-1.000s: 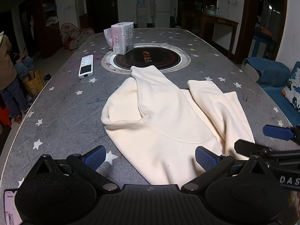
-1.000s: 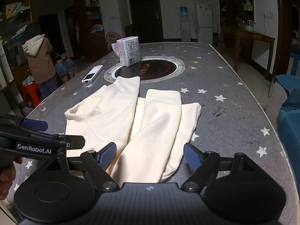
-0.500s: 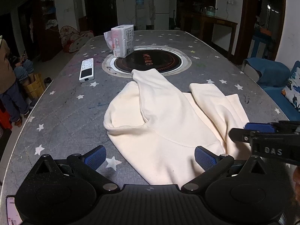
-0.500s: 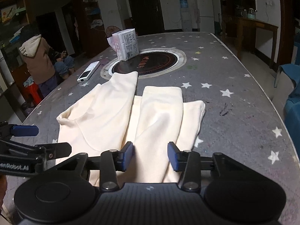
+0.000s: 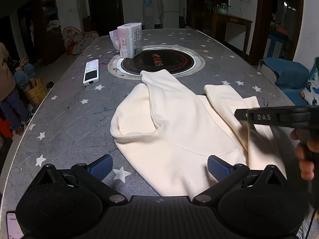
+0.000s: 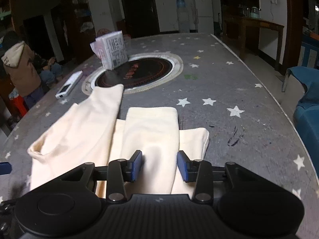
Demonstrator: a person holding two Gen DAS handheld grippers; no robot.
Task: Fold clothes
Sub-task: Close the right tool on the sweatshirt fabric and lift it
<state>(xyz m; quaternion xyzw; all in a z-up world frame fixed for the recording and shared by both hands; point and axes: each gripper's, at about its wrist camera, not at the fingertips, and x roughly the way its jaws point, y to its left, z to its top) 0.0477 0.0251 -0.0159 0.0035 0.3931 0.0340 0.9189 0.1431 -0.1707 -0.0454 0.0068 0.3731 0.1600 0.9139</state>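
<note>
A cream sweatshirt [image 5: 179,131] lies flat on the grey star-patterned table [image 5: 69,119], with both sleeves folded in over the body. My left gripper [image 5: 159,168] hovers open and wide over the near hem, with nothing between its pads. In the right wrist view, my right gripper [image 6: 159,165] is low over the right sleeve [image 6: 153,131]. Its jaws are closing, with a ridge of sleeve cloth between the blue pads. The pads do not clearly pinch the cloth. One black finger [image 5: 259,116] of the right gripper reaches in over the sleeve from the right, held by a hand [image 5: 307,149].
A round black cooktop [image 5: 157,63] is set into the table beyond the garment. A tissue pack [image 5: 129,39] stands on its rim and a white remote [image 5: 91,74] lies to the left. A person [image 6: 20,67] sits off the table's left side. A blue chair [image 6: 307,99] stands on the right.
My right gripper has moved forward and down over the right sleeve, and its jaws have narrowed from wide to close around the cloth. The left gripper has stayed in place, open.
</note>
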